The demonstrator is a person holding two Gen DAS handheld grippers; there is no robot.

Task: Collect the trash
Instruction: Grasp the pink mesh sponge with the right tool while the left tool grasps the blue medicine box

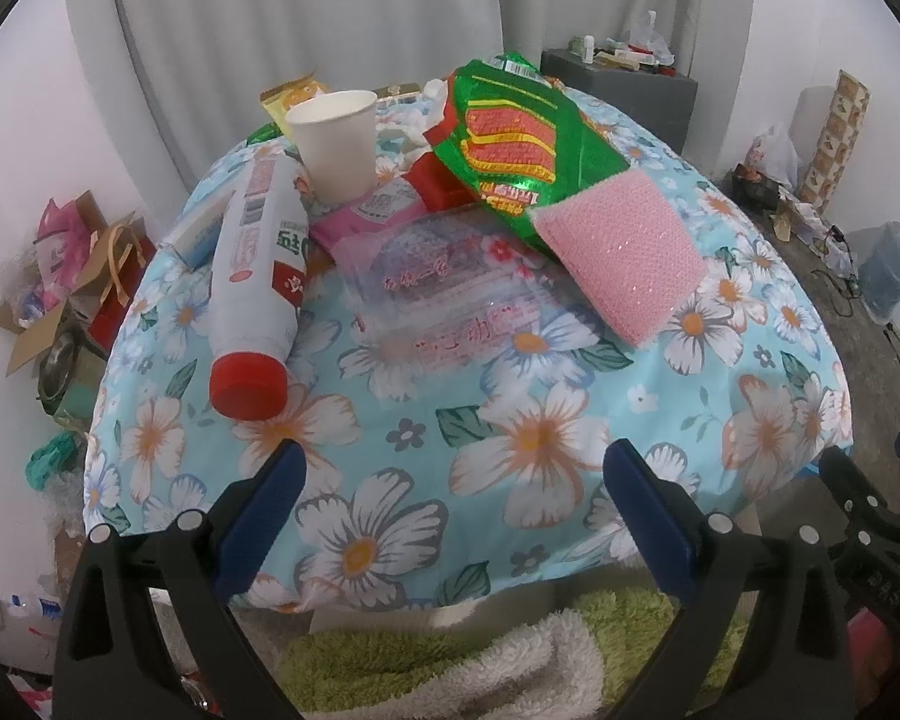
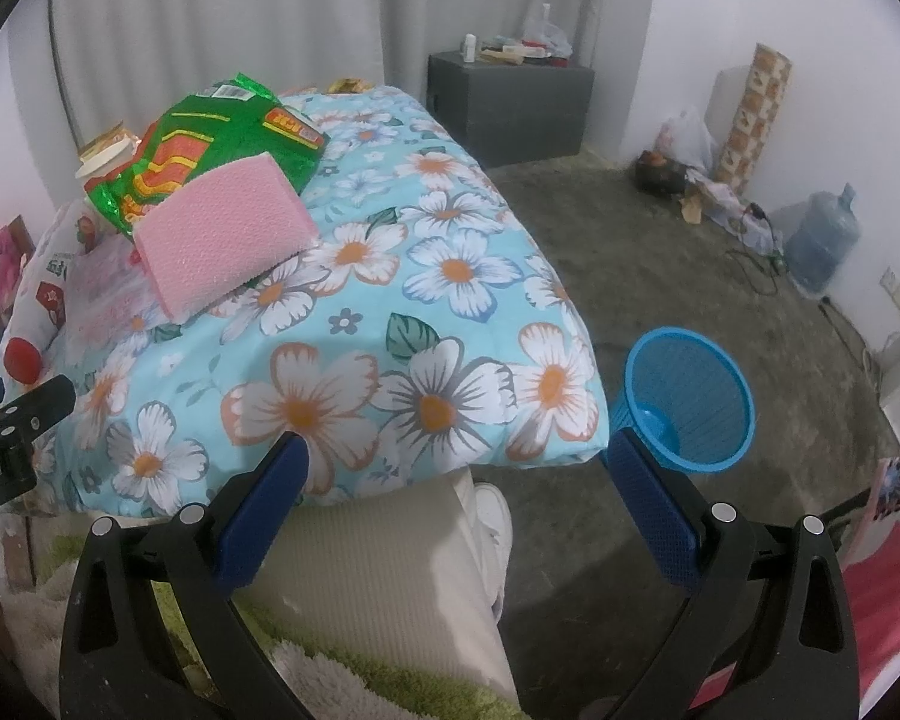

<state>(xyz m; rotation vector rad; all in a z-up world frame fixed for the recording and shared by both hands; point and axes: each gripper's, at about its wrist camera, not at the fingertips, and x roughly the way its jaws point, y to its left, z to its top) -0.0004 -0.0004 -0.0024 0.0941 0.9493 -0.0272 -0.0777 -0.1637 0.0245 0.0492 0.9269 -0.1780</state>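
Trash lies on a table under a floral cloth [image 1: 510, 420]: a white bottle with a red cap [image 1: 258, 276] on its side, a white paper cup [image 1: 336, 144] upright, a green snack bag [image 1: 522, 138], a pink sponge [image 1: 624, 252], a clear plastic wrapper [image 1: 444, 294] and a pink packet [image 1: 372, 210]. My left gripper [image 1: 456, 480] is open and empty at the near table edge. My right gripper [image 2: 456, 474] is open and empty over the table's right front corner. A blue mesh waste basket [image 2: 690, 396] stands on the floor right of the table. The sponge [image 2: 222, 234] and green bag [image 2: 222, 138] also show in the right wrist view.
A grey cabinet [image 2: 510, 102] stands by the back wall. A water jug [image 2: 822, 240] and bags lie at the right wall. Cardboard boxes and clutter [image 1: 60, 300] sit left of the table. A green and white fluffy rug [image 1: 450, 672] lies below the grippers.
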